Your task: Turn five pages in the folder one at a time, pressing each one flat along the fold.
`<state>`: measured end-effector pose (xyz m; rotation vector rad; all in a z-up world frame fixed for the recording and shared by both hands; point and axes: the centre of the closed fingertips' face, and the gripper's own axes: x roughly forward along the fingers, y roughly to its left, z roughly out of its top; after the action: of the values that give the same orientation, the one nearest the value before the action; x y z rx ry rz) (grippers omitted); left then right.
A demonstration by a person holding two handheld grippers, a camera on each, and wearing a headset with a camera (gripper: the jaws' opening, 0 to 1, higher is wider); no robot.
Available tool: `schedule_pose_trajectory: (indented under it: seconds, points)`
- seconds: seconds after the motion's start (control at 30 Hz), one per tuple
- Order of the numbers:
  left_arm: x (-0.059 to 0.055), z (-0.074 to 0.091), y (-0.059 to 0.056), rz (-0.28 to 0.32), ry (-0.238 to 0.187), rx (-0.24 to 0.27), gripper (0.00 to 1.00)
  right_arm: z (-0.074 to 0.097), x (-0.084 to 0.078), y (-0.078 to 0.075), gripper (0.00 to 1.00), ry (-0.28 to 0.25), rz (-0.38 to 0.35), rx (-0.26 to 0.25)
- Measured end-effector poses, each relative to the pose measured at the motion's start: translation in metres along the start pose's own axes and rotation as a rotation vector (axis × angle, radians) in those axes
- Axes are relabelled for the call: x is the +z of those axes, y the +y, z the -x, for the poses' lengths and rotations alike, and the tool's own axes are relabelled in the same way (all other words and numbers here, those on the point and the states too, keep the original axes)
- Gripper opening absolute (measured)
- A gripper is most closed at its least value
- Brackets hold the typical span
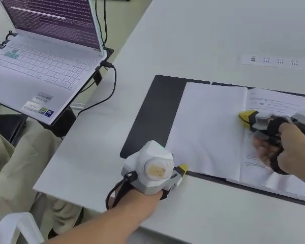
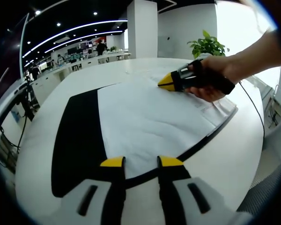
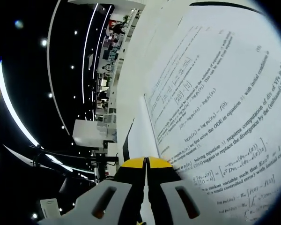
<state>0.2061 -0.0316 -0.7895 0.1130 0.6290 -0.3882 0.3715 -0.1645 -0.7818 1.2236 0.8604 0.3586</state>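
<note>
Head view: we see the folder point(image 1: 152, 117) open by the table's point(image 1: 203, 40) near edge, our left gripper point(image 1: 179, 172) at its near edge, right gripper point(image 1: 245, 118) on the fold. Left gripper view: jaws apart. Right gripper view: jaws closed, tips on the printed page point(image 3: 215, 117).

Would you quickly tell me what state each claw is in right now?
Left claw: open, empty, over the folder's near edge.
Right claw: shut, tips on the printed page by the fold.
</note>
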Motion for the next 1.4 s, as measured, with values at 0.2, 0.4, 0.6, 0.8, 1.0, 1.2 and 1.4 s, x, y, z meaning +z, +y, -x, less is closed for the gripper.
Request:
schedule_pose_trajectory:
  seconds: [0.2,0.4,0.6,0.8,1.0,1.2,1.4]
  points:
    - [-0.001,-0.001,0.001,0.002,-0.004,0.001,0.25,-0.007,0.008,0.003,0.00,-0.022,-0.038,0.021]
    - [-0.001,-0.001,0.002,0.006,-0.007,0.004,0.25,-0.016,0.021,0.005,0.00,-0.054,-0.086,0.043]
    - [-0.002,-0.002,0.002,0.008,-0.012,0.004,0.25,-0.025,0.034,0.008,0.00,-0.090,-0.128,0.060]
    - [-0.002,-0.002,0.002,0.016,-0.022,0.007,0.25,-0.034,0.045,0.011,0.00,-0.128,-0.138,0.065]
    - [-0.002,-0.001,0.002,0.017,-0.024,0.008,0.25,-0.043,0.055,0.015,0.00,-0.173,-0.115,0.057]
    - [-0.001,-0.001,0.002,0.021,-0.024,0.009,0.25,-0.056,0.070,0.018,0.00,-0.222,-0.064,0.034]
    - [-0.002,-0.001,0.002,0.023,-0.022,0.009,0.25,-0.061,0.079,0.018,0.00,-0.249,-0.053,0.017]
